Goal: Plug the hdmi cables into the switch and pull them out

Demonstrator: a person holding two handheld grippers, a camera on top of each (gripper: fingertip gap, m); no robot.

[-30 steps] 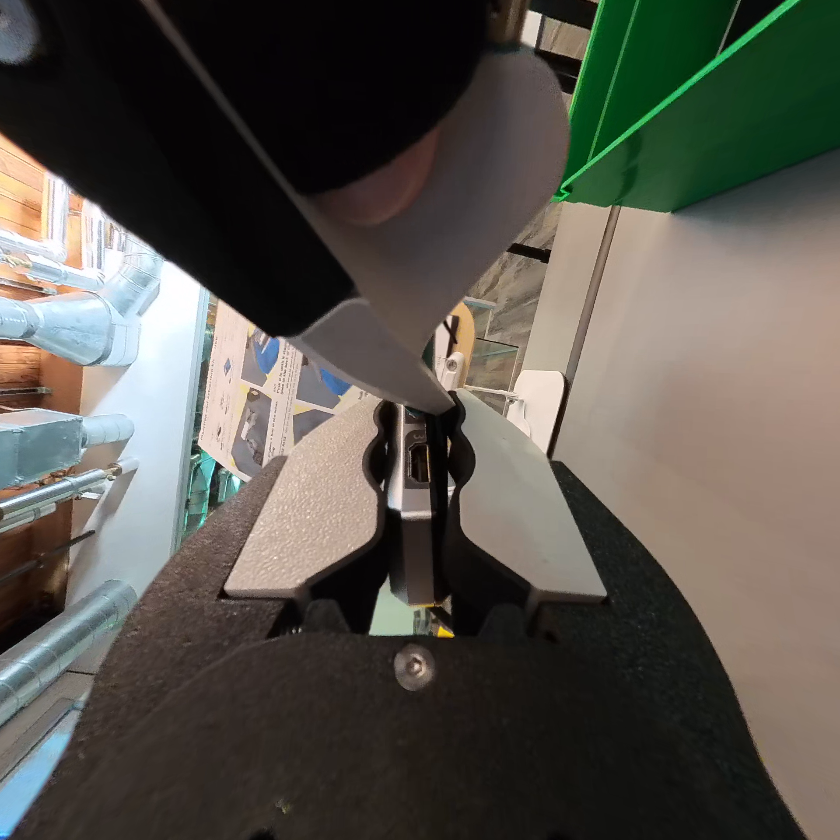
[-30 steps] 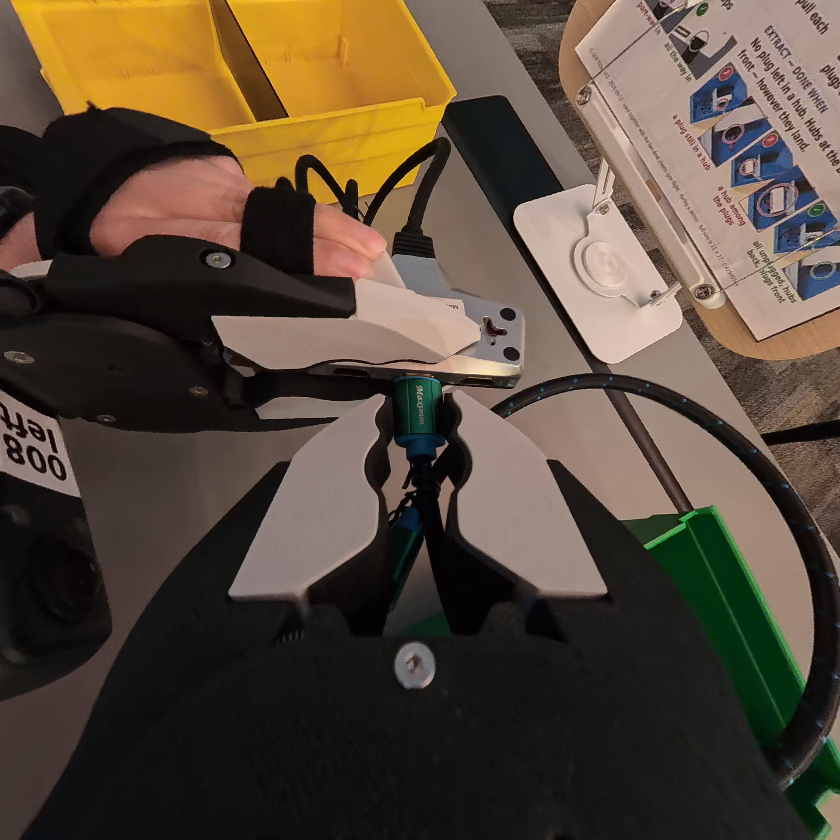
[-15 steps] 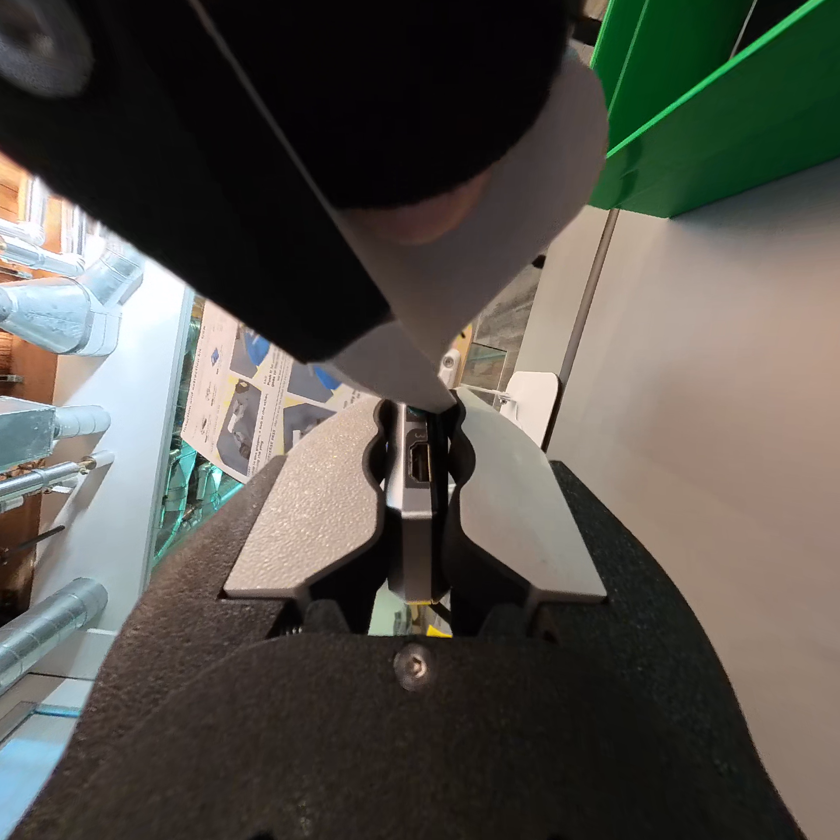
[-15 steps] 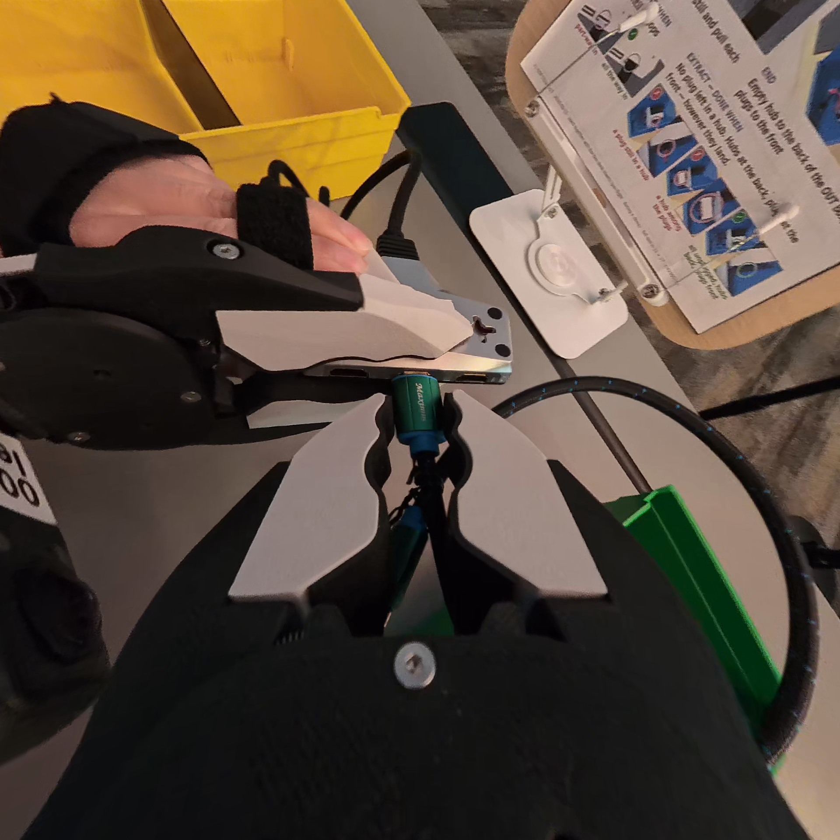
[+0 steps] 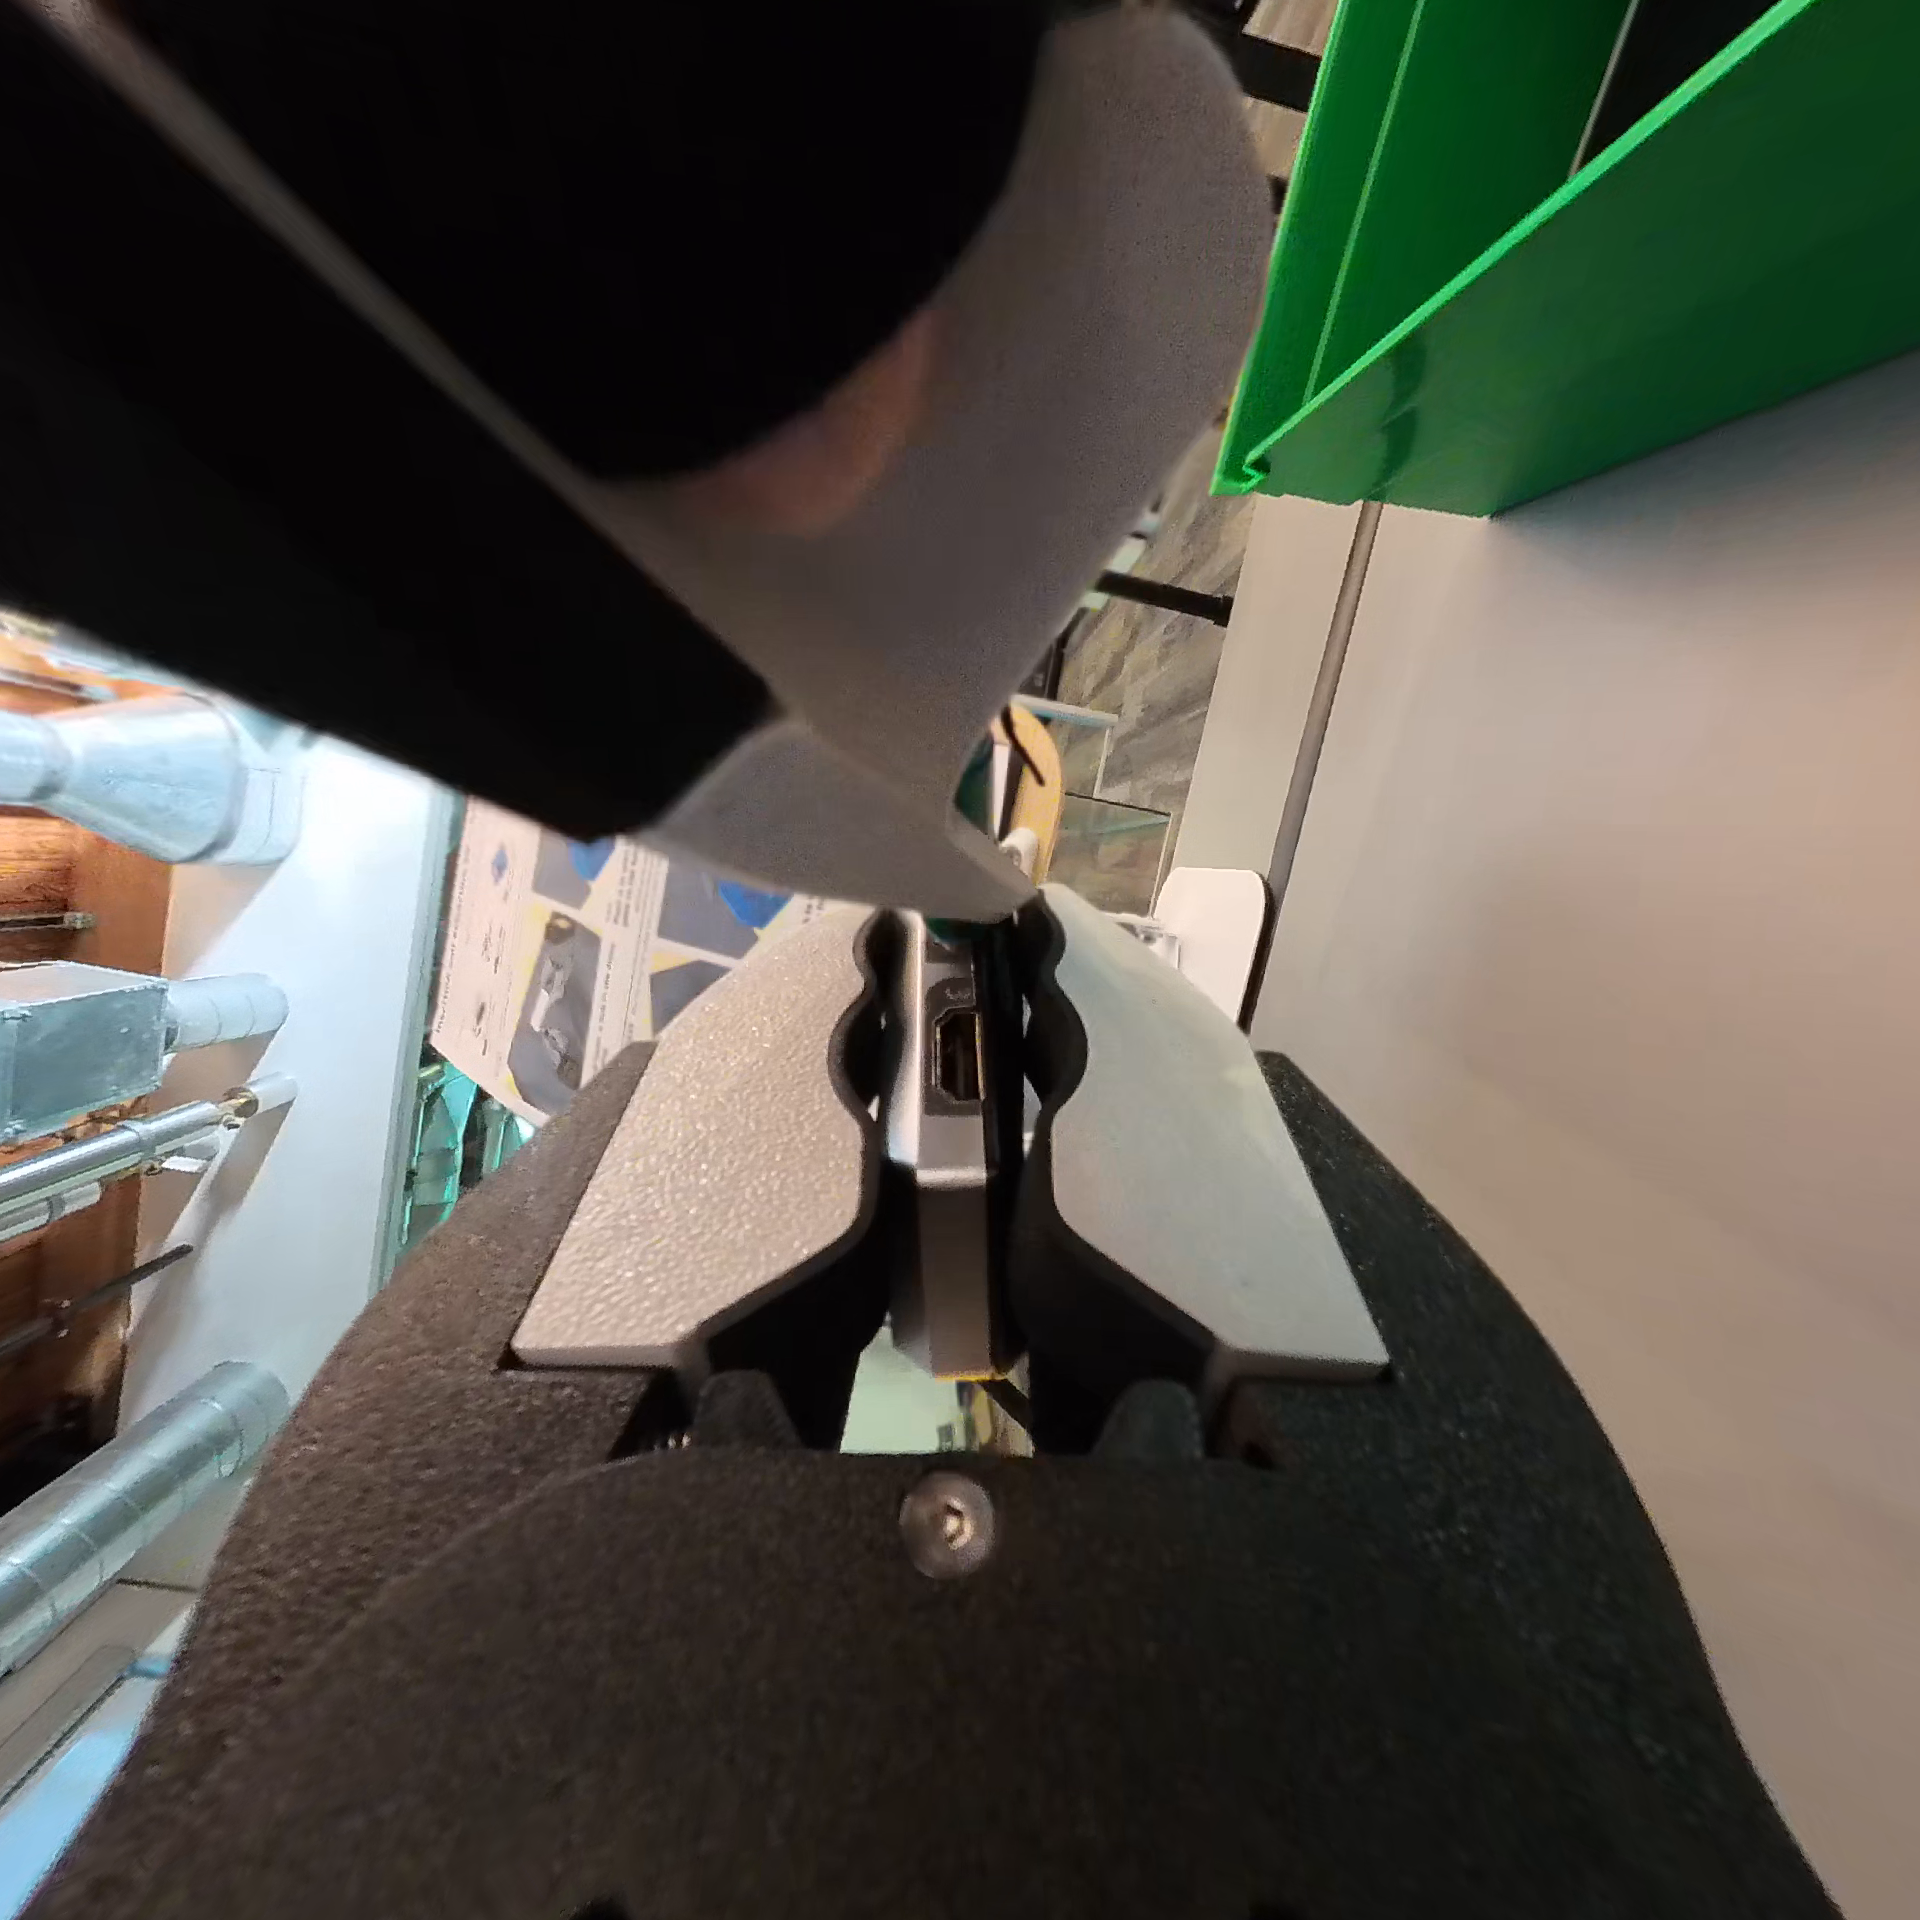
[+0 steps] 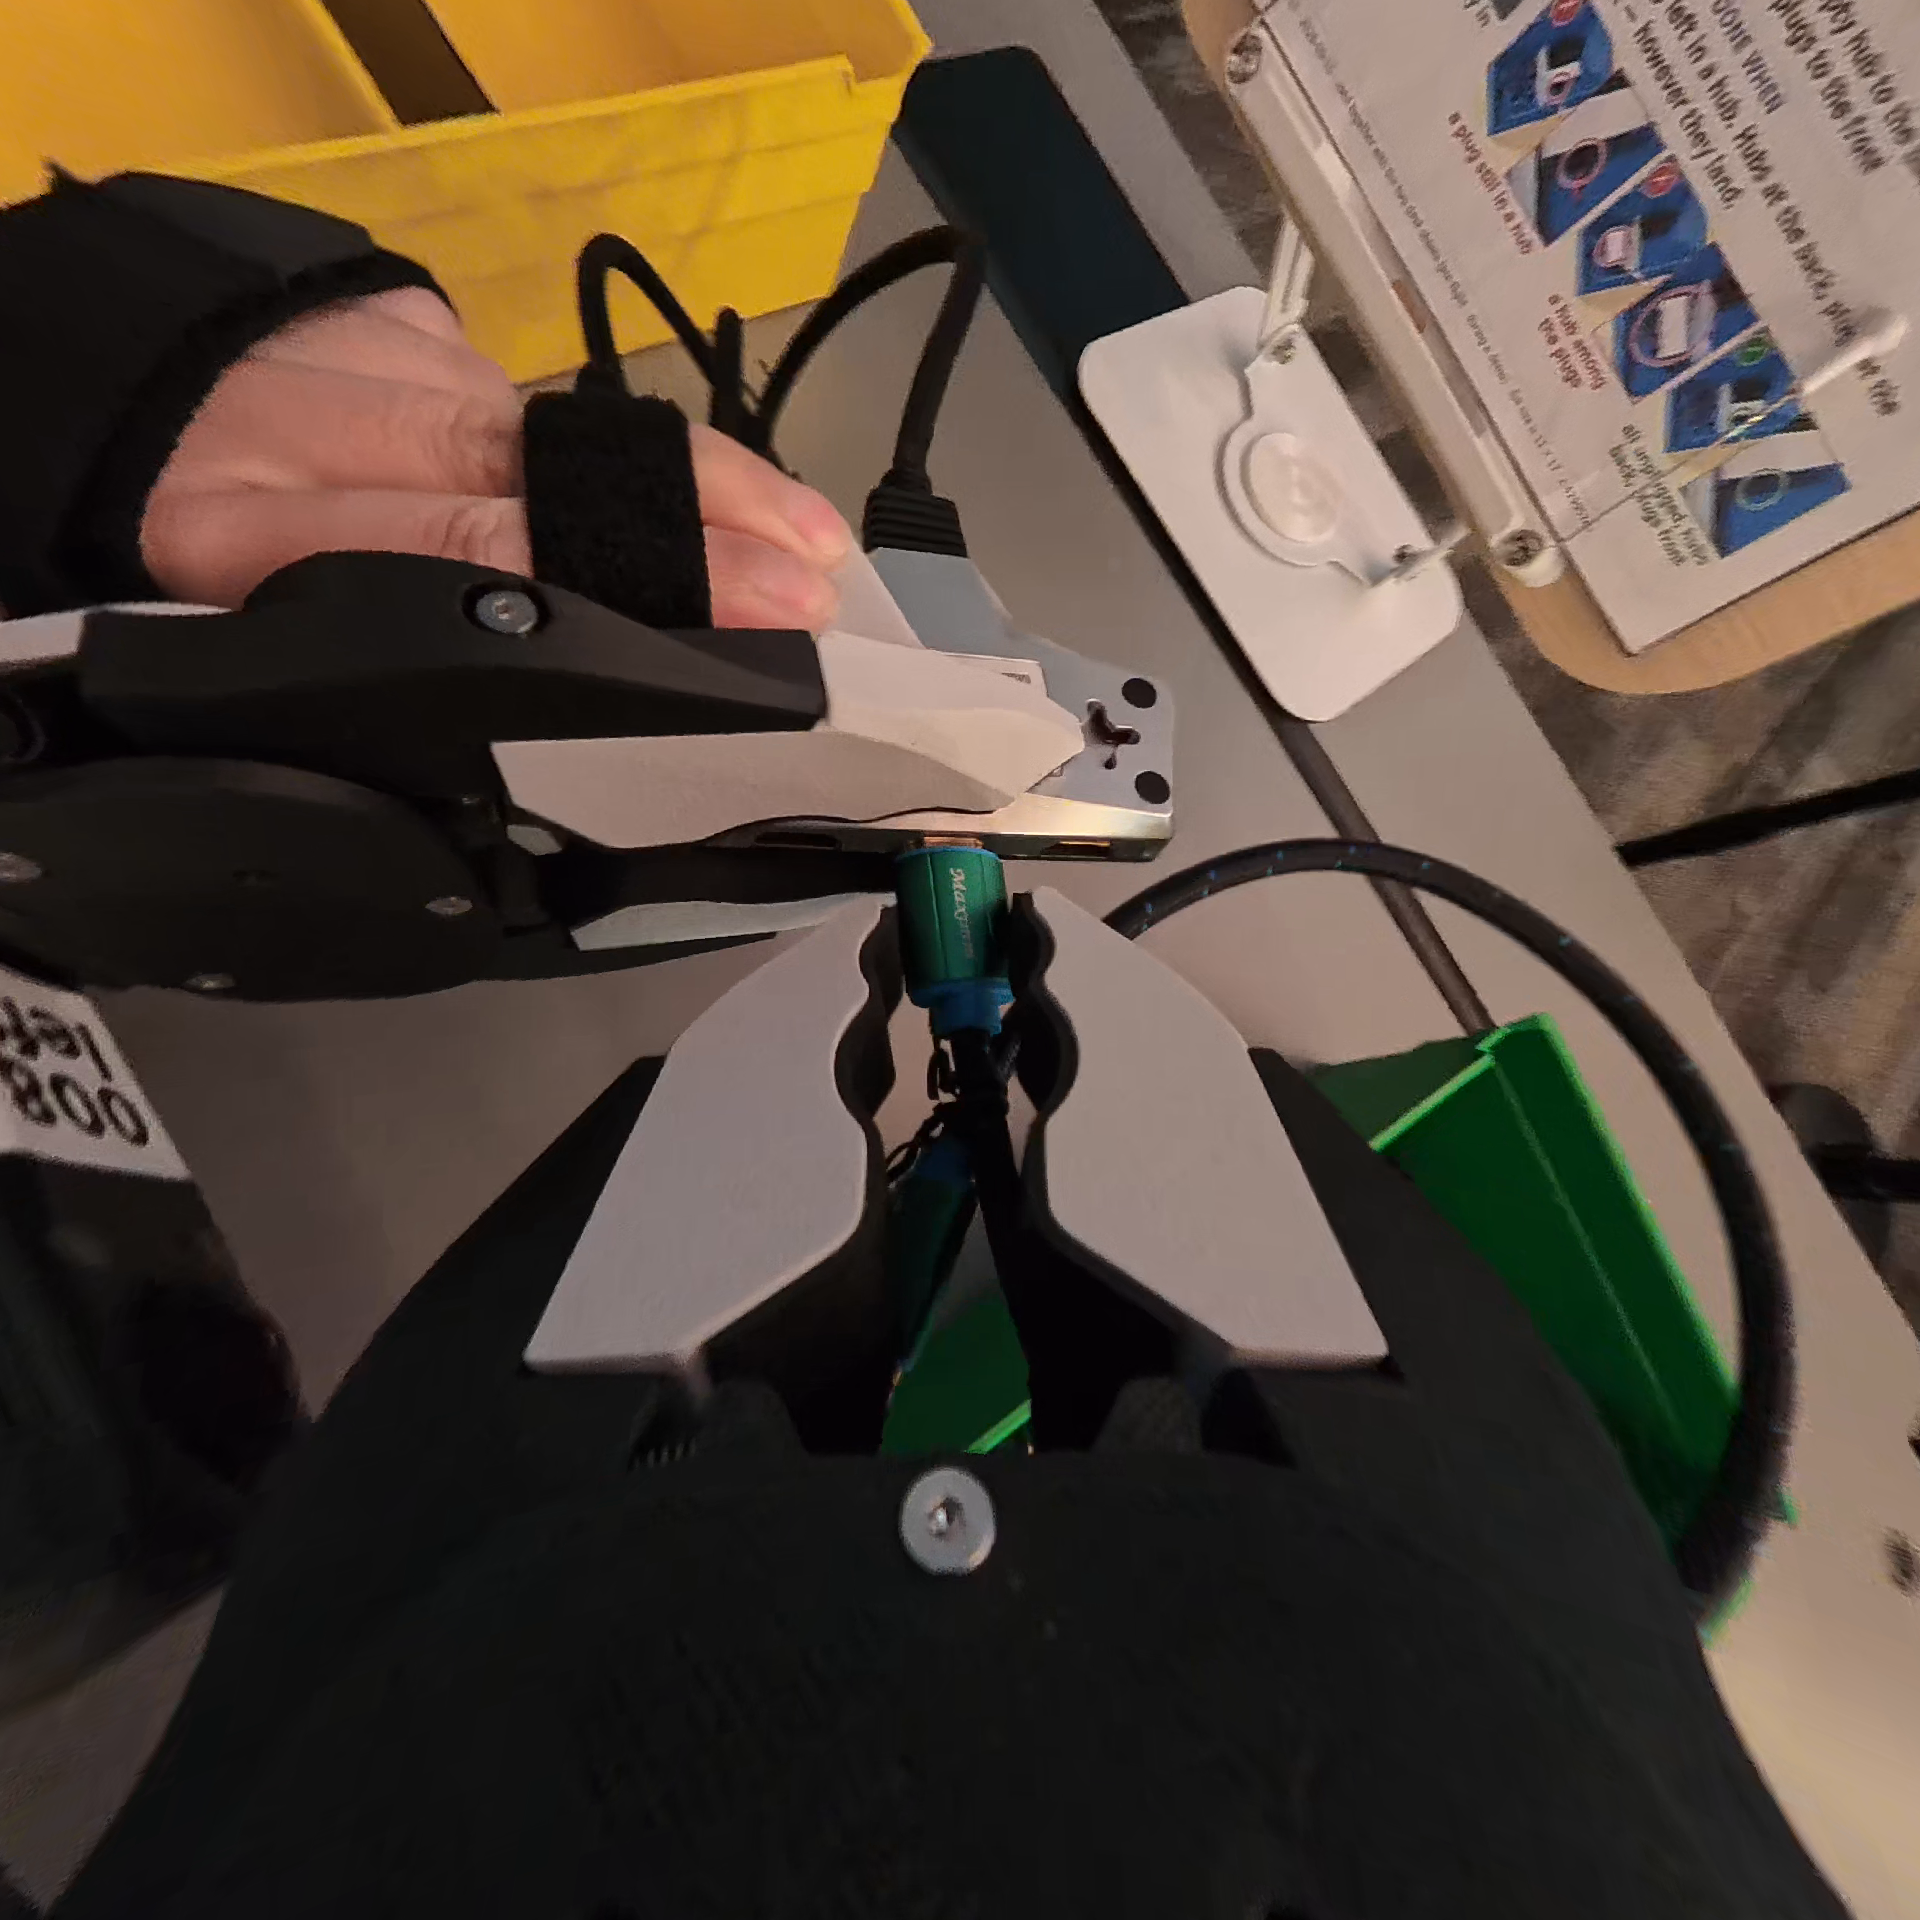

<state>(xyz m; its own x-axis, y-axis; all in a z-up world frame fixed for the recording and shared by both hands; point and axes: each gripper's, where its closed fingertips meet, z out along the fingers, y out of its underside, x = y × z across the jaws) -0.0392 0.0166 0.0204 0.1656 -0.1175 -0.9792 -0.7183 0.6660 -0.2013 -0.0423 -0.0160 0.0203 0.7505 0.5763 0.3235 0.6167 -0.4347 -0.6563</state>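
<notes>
Presently the work is happening above the grey desk (image 6: 343, 1122), with the silver switch (image 6: 1101, 779) as the landmark: a yellow bin (image 6: 582, 156) is sitting behind it, a green bin (image 6: 1538, 1226) in front and to the right of it, and a white stand (image 6: 1268, 499) carrying an instruction sheet is lying to its right. The left hand-held gripper (image 6: 914, 821) is clenching the switch flat between its fingers, one above and one below, holding it up off the desk. The right hand-held gripper (image 6: 956, 935) is gripping the green HDMI plug (image 6: 951, 914), whose metal tip is just meeting the middle port on the switch's front edge, with a sliver of metal showing, so I judge it only partly seated or partly drawn. A black cable (image 6: 925, 343) is already sitting in the switch's rear edge. To do this well, the right hand should be keeping the plug square to the port and moving straight along its axis, without rocking, while the left is bracing firmly against that force; an empty port (image 5: 958, 1060) beside the plug must not be mistaken for the target.
</notes>
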